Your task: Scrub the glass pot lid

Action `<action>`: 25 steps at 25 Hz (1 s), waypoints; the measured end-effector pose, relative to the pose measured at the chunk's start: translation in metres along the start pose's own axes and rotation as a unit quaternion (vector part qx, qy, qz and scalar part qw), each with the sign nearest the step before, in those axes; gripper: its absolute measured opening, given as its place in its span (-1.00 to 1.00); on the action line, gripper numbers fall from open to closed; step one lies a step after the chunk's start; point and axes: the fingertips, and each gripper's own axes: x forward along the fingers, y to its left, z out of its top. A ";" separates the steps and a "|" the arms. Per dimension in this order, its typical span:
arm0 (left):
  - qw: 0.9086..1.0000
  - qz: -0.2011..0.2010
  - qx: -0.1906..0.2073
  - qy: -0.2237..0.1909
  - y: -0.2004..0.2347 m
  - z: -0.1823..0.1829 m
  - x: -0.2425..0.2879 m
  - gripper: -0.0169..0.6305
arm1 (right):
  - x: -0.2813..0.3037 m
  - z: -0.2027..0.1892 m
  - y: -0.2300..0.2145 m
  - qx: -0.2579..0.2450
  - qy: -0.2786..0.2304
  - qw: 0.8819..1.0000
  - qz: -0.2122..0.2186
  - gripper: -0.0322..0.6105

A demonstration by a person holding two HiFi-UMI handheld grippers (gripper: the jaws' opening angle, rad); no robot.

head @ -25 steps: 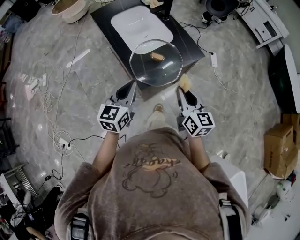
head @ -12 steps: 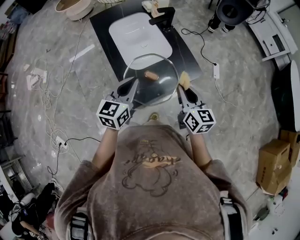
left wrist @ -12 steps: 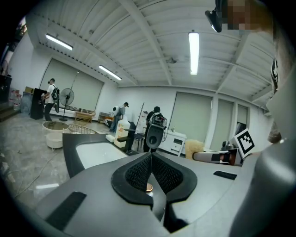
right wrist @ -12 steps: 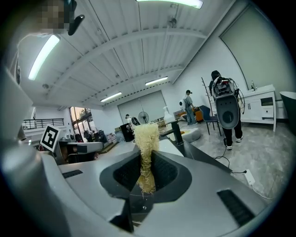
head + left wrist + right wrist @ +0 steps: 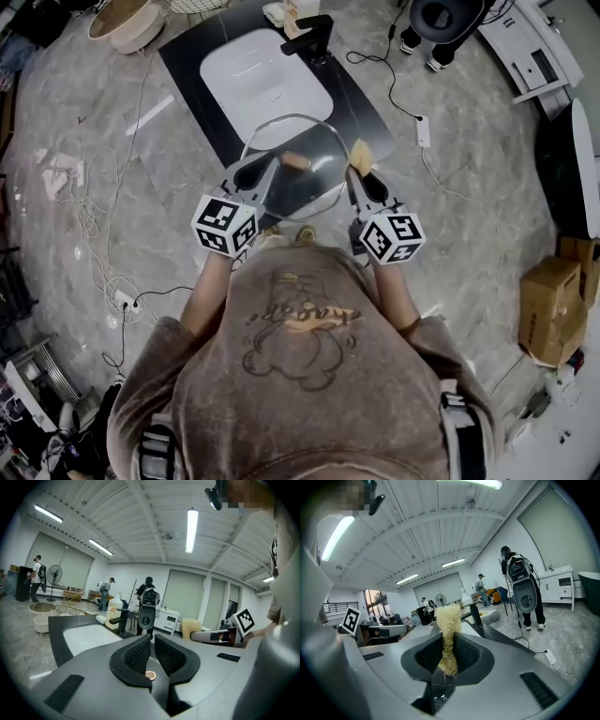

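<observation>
The glass pot lid [image 5: 305, 173], with a brown knob [image 5: 295, 161], hangs tilted in the air over the near edge of the black counter [image 5: 187, 70]. My left gripper [image 5: 251, 178] is shut on its left rim. In the left gripper view the pads [image 5: 140, 651] are pressed together on the thin clear edge, with the knob's copper glint low between them. My right gripper [image 5: 361, 183] is shut on a straw-coloured loofah scrubber [image 5: 360, 155], which sits at the lid's right rim. In the right gripper view the loofah [image 5: 449, 630] stands up out of the jaws.
A white sink basin [image 5: 265, 75] lies in the counter, with a black faucet [image 5: 314, 33] and a soap bottle [image 5: 281, 13] behind it. Cables and a power strip [image 5: 423, 131] lie on the marble floor. A cardboard box [image 5: 548, 314] stands at the right. People stand in the background.
The lid has tipped from nearly flat to steeply tilted and come nearer to me. Both grippers kept their grips, the loofah staying by the right rim.
</observation>
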 end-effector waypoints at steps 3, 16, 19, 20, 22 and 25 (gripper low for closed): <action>1.000 -0.023 0.010 0.011 0.003 -0.004 0.004 -0.86 | 0.004 -0.004 0.001 0.002 -0.002 1.000 -0.010 -0.73; 0.994 -0.089 0.038 0.055 0.013 -0.019 0.026 0.07 | 0.016 -0.006 -0.003 0.005 -0.005 0.999 -0.031 -0.73; 0.988 -0.107 0.059 0.089 0.012 -0.035 0.038 0.11 | 0.015 -0.007 -0.006 0.008 -0.004 0.999 -0.036 -0.73; 0.986 -0.115 0.068 0.102 0.011 -0.042 0.043 0.11 | 0.014 -0.008 -0.008 0.009 -0.003 0.999 -0.038 -0.73; 0.980 -0.131 0.086 0.126 0.009 -0.057 0.051 0.11 | 0.014 -0.009 -0.011 0.011 -0.001 0.999 -0.043 -0.73; 0.971 -0.150 0.103 0.153 0.006 -0.077 0.064 0.11 | 0.012 -0.011 -0.016 0.015 0.000 0.999 -0.050 -0.73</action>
